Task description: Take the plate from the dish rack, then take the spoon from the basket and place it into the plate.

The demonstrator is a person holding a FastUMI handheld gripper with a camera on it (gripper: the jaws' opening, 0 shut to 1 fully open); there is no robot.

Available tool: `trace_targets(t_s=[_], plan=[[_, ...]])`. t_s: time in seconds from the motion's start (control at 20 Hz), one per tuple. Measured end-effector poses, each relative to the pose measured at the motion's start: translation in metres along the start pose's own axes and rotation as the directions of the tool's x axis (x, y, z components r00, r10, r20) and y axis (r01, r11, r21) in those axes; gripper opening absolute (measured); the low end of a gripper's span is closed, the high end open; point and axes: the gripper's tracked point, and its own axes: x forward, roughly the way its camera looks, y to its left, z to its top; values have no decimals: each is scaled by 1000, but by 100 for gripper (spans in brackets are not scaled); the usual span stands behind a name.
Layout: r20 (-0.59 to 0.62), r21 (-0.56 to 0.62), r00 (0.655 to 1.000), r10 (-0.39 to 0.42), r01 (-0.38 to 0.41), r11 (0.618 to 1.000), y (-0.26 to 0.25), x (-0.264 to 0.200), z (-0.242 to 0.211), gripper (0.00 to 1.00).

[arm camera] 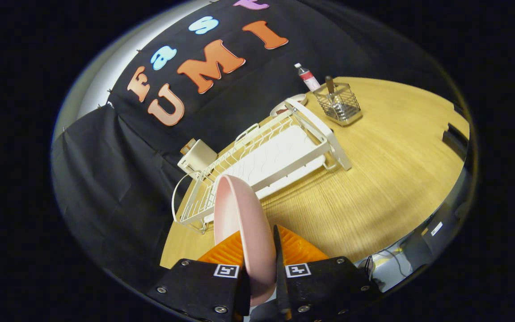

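**Plate out of rack, spoon still to fetch**

Gripper [259, 250] closed on the pink plate [239, 219], jaws pressing both faces near its lower rim. Plate held edge-on and upright between the fingers, lifted clear of the white dish rack [266, 161], which sits just beyond on the desk [382, 179]. No other dishes visible in the rack slots. Wire basket [338, 103] well beyond the rack, toward the far side of the desk, with the spoon [330, 86] standing in it, handle up. Small bottle [307, 77] just behind the basket; another dish partly hidden behind the rack's far end.

Judged progress: first step nearly done, plate taken but not yet set down. Remaining: lay plate flat on open desk, release, reach to basket, grip spoon, carry it back, place in plate.
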Motion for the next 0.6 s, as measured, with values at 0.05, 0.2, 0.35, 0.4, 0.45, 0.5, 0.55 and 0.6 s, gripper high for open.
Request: trace_targets(t_s=[0.05, 0.2, 0.35, 0.4, 0.45, 0.5, 0.55, 0.6], plan=[[-13, 41, 1000, 13, -12, 999, -2, 4, -6, 23], [-38, 127, 999, 34, -29, 991, -8, 14, -19, 23], [-56, 188, 998, 36, -25, 982, -19, 22, -29, 23], [-62, 217, 997, 42, -28, 976, -20, 23, -30, 23], [-66, 246, 997, 39, -22, 969, -23, 25, -31, 23], [-70, 275, 997, 37, -17, 961, -25, 28, -34, 23], [-72, 299, 997, 34, -11, 954, -26, 29, -36, 23], [-75, 318, 997, 33, -7, 948, -30, 27, -38, 24]])
